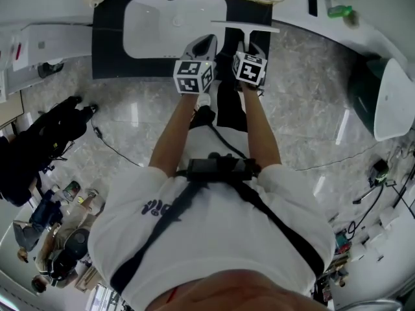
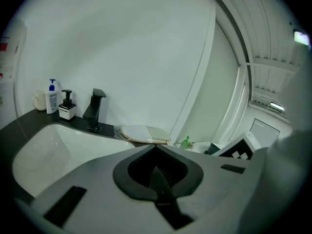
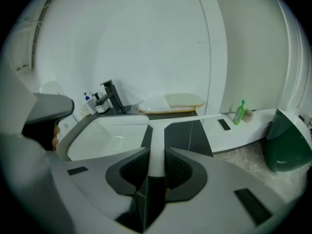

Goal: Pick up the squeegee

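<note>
Right gripper point(image 3: 156, 154) with jaws clamped on the white handle of the squeegee point(image 3: 156, 130), blade crosswise over the dark counter point(image 3: 183, 135) just right of the sink point(image 3: 97, 140). Left gripper point(image 2: 156, 147) with jaws pressed together, nothing between, at the sink's near right corner.

"Can you read any words from where you sit?"

"No, I can't read a single one. The white shirt point(image 1: 214, 238) at the bottom of the head view has a dark print point(image 1: 155, 207), but I can't make out its letters."

"What about the cubes?"

"The left cube point(image 1: 193, 76) and the right cube point(image 1: 250, 68) only show black and white squares. The pump bottle point(image 2: 52, 95) at the left of the left gripper view has a label too small for me."
</note>
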{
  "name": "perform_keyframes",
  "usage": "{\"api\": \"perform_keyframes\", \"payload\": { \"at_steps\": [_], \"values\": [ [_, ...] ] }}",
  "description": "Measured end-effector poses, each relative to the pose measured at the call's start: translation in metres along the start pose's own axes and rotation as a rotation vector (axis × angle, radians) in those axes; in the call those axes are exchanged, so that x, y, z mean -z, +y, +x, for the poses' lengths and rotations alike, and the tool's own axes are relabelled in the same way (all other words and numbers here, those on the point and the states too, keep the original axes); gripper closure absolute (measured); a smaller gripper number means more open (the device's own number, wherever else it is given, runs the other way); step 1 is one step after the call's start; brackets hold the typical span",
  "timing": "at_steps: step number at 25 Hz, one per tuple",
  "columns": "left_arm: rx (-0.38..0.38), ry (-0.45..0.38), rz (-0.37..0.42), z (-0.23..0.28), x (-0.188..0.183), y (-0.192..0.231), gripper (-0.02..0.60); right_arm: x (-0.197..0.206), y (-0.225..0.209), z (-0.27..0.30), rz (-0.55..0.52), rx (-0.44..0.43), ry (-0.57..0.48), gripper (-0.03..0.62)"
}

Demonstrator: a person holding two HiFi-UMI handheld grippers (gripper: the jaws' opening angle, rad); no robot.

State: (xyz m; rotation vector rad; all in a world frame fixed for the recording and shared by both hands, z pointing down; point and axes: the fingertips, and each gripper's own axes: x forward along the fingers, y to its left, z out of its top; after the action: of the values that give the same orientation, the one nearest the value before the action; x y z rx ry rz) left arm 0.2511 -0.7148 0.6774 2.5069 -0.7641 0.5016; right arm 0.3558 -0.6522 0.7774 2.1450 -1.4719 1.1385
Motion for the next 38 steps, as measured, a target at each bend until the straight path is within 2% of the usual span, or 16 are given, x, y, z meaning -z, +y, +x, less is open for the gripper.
{"api": "perform_keyframes", "payload": {
  "at_steps": [5, 11, 20, 27, 38],
  "values": [
    [-0.006, -0.076, 0.017, -0.021, -0.038, 0.003, 0.568, -0.067, 0.03, -0.048, -0.005, -0.047, -0.181, 0.499],
    [-0.025, -0.188, 0.064, -0.056, -0.103, 0.003, 0.568, -0.155, 0.072, -0.12, -0.062, -0.112, -0.434, 0.499],
    [-0.048, -0.378, 0.174, -0.123, -0.205, -0.007, 0.569, -0.23, 0.123, -0.224, -0.128, -0.19, -0.713, 0.499],
    [-0.027, -0.484, 0.225, -0.162, -0.246, -0.029, 0.568, -0.255, 0.143, -0.275, -0.172, -0.207, -0.827, 0.499],
    [0.0, -0.521, 0.242, -0.171, -0.258, -0.039, 0.568, -0.265, 0.15, -0.289, -0.199, -0.183, -0.867, 0.499]
  ]
}}
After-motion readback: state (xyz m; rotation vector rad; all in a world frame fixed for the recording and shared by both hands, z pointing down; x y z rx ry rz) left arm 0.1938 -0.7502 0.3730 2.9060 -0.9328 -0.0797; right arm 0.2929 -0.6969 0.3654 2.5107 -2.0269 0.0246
